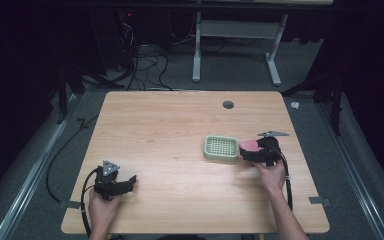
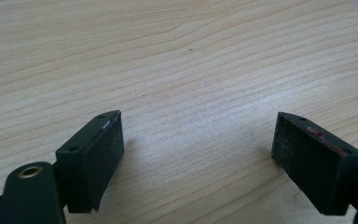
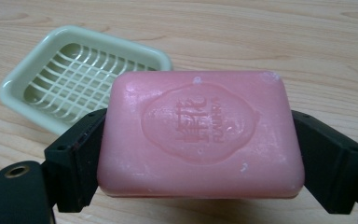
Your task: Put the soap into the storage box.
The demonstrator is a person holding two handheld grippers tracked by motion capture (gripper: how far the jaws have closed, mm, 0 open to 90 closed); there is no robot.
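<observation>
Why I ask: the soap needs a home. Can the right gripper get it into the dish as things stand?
Probably yes. The right gripper holds the soap right beside the dish, which lies empty with nothing between them.

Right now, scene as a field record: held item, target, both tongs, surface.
held item: pink soap bar, clamped between the right tongs
target: green soap dish, empty, slotted floor, just left of the soap
left tongs: open, nothing between them, near the table's front left
surface: wooden table
</observation>
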